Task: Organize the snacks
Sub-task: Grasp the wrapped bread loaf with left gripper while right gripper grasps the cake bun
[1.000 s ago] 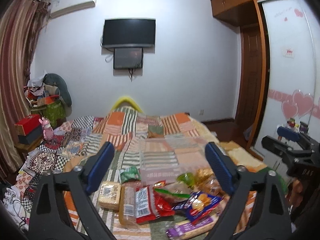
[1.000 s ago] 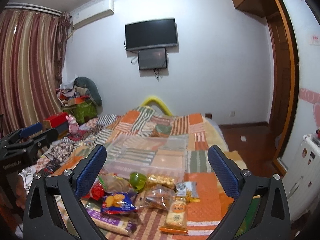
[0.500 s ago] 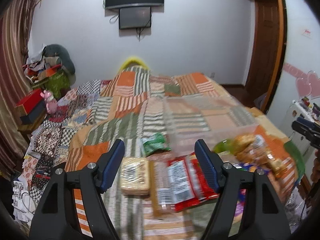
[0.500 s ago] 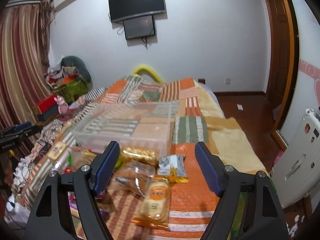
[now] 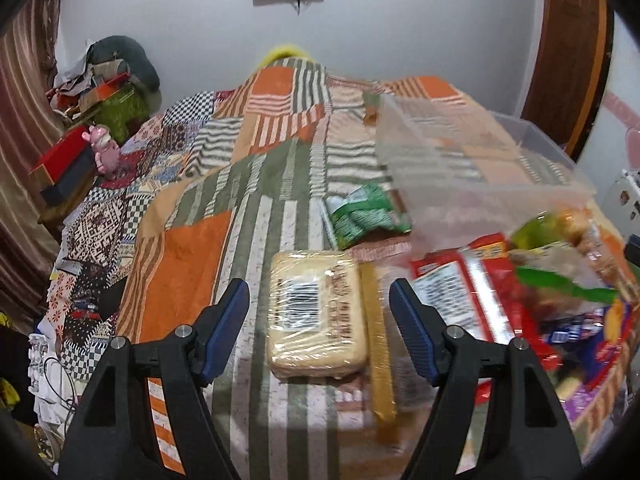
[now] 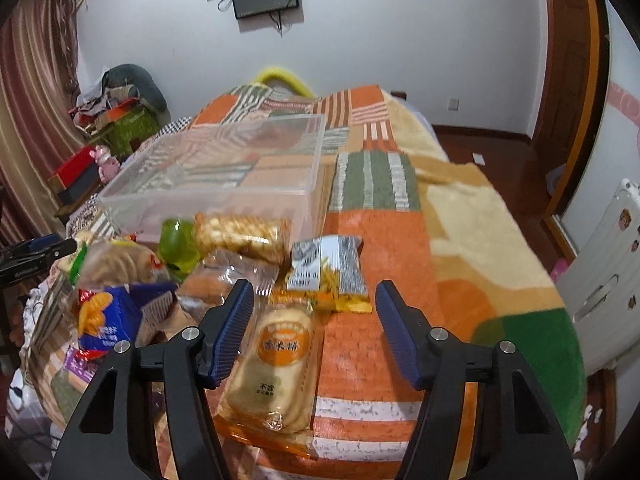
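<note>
Bedspread (image 5: 192, 264): patchwork cloth, matt, slightly nubbly weave. Storage box (image 6: 224, 176): clear plastic, smooth, faintly glossy. Cracker block (image 5: 318, 312): tight glossy film with a paper-looking barcode label. Rice cracker pack (image 6: 276, 364): shiny clear and orange film. Red packet (image 5: 476, 296): glossy foil-like wrap. Fingers (image 5: 224, 332): blue ribbed pads on matt black plastic, with small bright metal screws. Door (image 6: 572, 64): dark polished wood.

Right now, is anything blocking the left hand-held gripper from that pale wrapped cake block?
Nothing visible. The pale wrapped cake block lies bare on the bedspread, between and beyond the open fingers of the left hand-held gripper. A long tan packet sits against its right edge.
</note>
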